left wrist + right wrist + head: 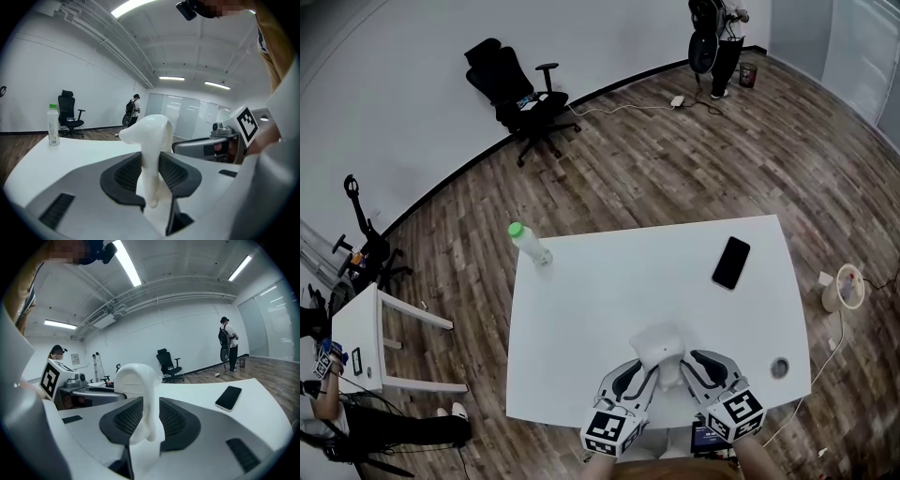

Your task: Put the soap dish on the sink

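The white soap dish (660,345) is at the near edge of the white table (609,300), held between both grippers. My left gripper (649,373) grips its left side, and my right gripper (682,364) grips its right side. In the left gripper view the soap dish (150,140) stands edge-on between the black pads, with my left gripper (151,171) shut on its thin wall. In the right gripper view my right gripper (151,416) is likewise shut on the soap dish (138,380). No sink shows in any view.
On the table are a green-capped bottle (530,244) at the far left corner, a black phone (731,262) at the right and a small round disc (779,367) near the right front. An office chair (520,94) and a standing person (717,37) are far off on the floor.
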`<state>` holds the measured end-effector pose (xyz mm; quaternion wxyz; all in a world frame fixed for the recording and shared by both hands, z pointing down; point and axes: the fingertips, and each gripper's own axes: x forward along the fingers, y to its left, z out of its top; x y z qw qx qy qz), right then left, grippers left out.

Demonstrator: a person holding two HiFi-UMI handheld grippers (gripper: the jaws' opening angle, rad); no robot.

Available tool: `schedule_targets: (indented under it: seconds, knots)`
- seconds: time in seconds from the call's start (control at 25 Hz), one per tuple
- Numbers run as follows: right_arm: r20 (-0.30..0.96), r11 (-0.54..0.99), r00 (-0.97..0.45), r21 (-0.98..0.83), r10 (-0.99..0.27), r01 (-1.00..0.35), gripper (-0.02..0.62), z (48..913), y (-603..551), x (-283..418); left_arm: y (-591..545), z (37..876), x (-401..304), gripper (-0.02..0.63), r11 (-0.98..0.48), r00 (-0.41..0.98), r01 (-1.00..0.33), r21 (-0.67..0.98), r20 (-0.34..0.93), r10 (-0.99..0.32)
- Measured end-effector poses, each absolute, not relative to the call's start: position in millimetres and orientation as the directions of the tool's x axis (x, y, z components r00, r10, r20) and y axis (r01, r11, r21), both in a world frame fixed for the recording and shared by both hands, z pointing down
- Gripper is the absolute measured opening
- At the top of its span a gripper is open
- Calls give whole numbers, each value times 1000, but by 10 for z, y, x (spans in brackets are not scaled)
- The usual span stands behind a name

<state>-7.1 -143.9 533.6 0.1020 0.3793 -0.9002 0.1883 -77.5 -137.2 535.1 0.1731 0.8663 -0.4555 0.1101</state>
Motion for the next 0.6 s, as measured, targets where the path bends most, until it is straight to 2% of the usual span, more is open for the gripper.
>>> schedule_targets:
  seconds: [0.4,0.6]
  knots:
    - [453,638,-658,-223,-602,-737,89,5737,-1455,-117,-1321,5735,-673,120,-523,584,-811,262,428,-690]
    - [510,627,-644,-237,-570,-742,87,5908,-1432,-66,-1293,5950,-633,120,-500,613,-790,355,470,-635]
